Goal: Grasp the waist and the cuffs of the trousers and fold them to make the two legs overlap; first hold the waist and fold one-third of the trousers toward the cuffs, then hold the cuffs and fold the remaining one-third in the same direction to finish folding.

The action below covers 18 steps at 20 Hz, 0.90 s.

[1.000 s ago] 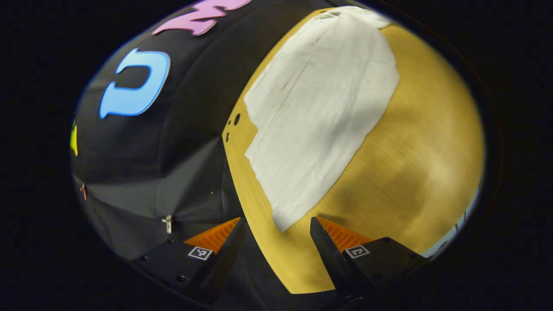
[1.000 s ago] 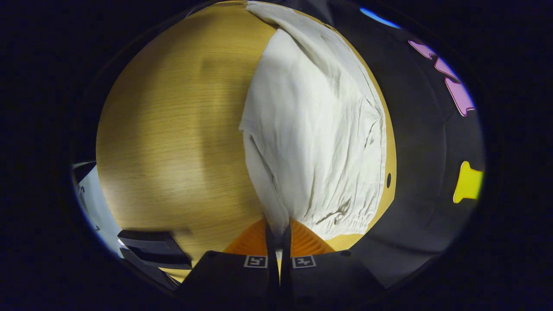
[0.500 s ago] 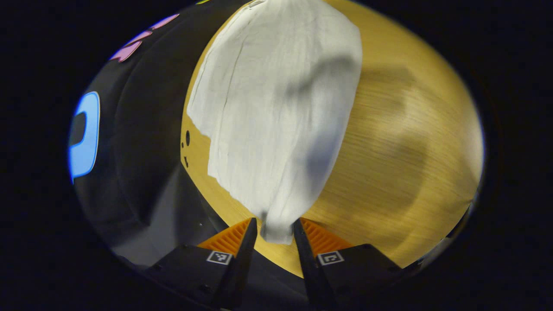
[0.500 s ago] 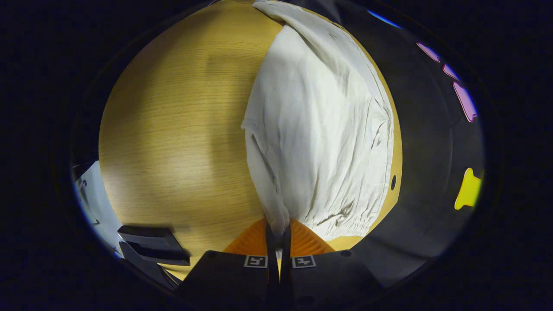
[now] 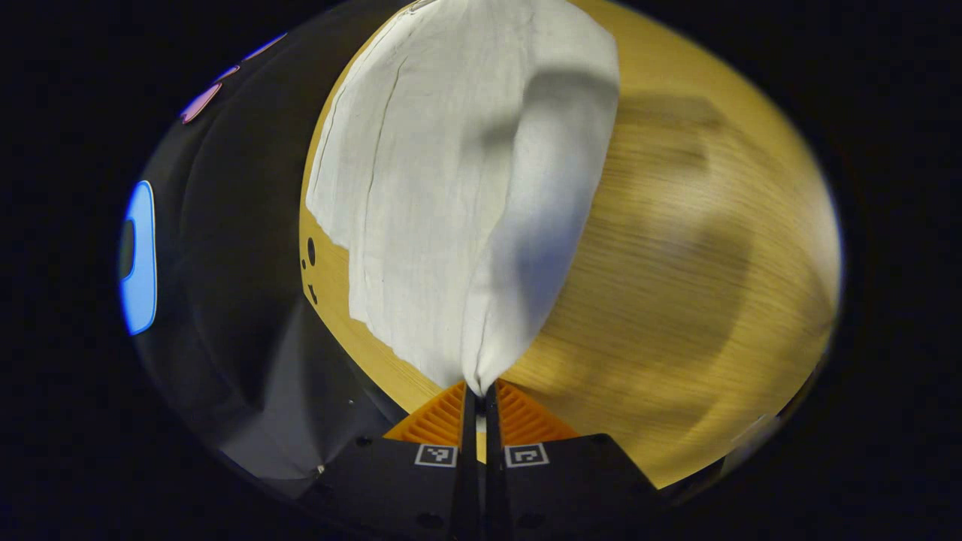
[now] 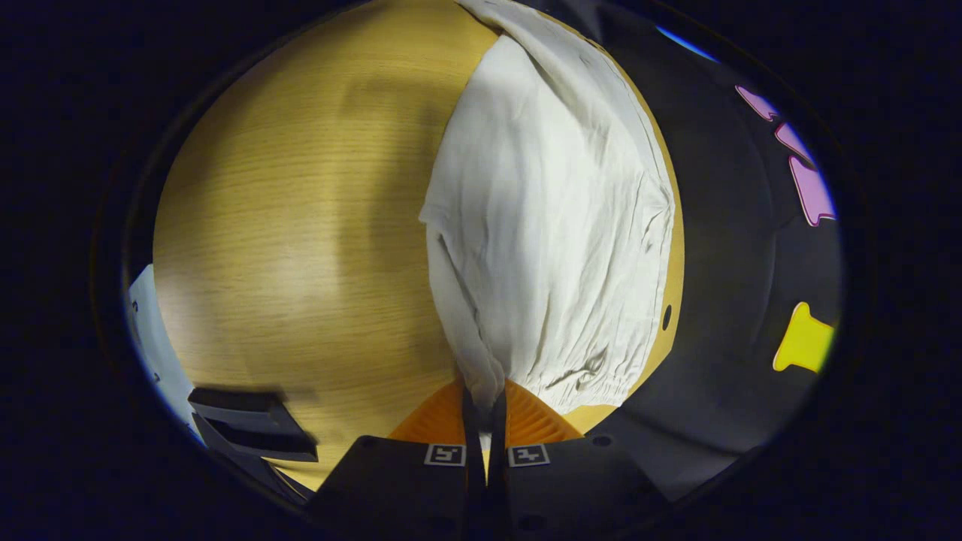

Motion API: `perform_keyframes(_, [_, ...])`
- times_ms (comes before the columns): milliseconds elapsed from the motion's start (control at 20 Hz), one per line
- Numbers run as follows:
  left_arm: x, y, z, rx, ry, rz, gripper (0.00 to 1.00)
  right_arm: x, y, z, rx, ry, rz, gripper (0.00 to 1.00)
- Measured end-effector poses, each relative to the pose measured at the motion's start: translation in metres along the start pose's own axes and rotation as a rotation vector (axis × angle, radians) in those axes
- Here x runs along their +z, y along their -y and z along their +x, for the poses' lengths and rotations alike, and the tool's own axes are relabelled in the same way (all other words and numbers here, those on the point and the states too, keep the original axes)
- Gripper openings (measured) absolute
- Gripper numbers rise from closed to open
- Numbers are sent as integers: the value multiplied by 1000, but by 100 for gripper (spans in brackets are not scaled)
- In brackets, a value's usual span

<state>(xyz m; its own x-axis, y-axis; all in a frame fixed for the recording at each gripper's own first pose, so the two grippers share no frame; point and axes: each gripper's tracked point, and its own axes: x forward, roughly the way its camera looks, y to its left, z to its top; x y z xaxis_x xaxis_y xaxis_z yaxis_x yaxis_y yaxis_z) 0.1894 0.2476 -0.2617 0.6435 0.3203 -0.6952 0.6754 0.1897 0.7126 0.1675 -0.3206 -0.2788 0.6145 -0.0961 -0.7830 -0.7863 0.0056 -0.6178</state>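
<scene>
1. Left gripper view: left tongs (image 5: 476,391) were pinched together on a corner of the white trousers (image 5: 443,188); cloth rose straight out of the closed jaws.
2. From that pinch the fabric ran up in a raised ridge, shaded on the side toward the bare counter; the rest of the trousers lay flat on the wooden counter (image 5: 676,285).
3. The trousers sat along the counter edge next to the black booth wall (image 5: 225,248); a narrow strip of wood with small dark holes (image 5: 310,250) showed between cloth and that edge.
4. Right gripper view: right tongs (image 6: 485,402) were also clamped shut on the trousers (image 6: 549,225), at the gathered elastic end; both fingers pressed on a bunched fold.
5. The gathered hem (image 6: 601,379) lay on the counter (image 6: 301,225) just beside the right tongs, on the booth-wall side.
6. In that view the trousers also hugged the counter edge nearest the wall, with one small dark hole (image 6: 667,317) just past the cloth.
7. A dark, blurred flat object (image 6: 248,424) sat at the counter's near corner, well apart from the trousers; couldn't tell what it was.
</scene>
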Motion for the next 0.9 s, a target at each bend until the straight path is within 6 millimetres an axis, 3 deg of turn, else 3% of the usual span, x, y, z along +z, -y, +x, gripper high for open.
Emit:
perform_keyframes(200, [4, -1, -6, 6, 8, -70, 5, -6, 3, 5, 11, 6, 31, 5])
perform_keyframes(300, [2, -3, -11, 25, 24, -200, 5, -16, 7, 4, 9, -9, 81, 5])
perform_keyframes(500, [12, -34, -40, 119, 73, -312, 5, -34, 29, -3, -28, -19, 192, 6])
perform_keyframes(900, [32, -104, -59, 219, 147, -396, 5, -46, 100, -24, -137, 1, 553, 5])
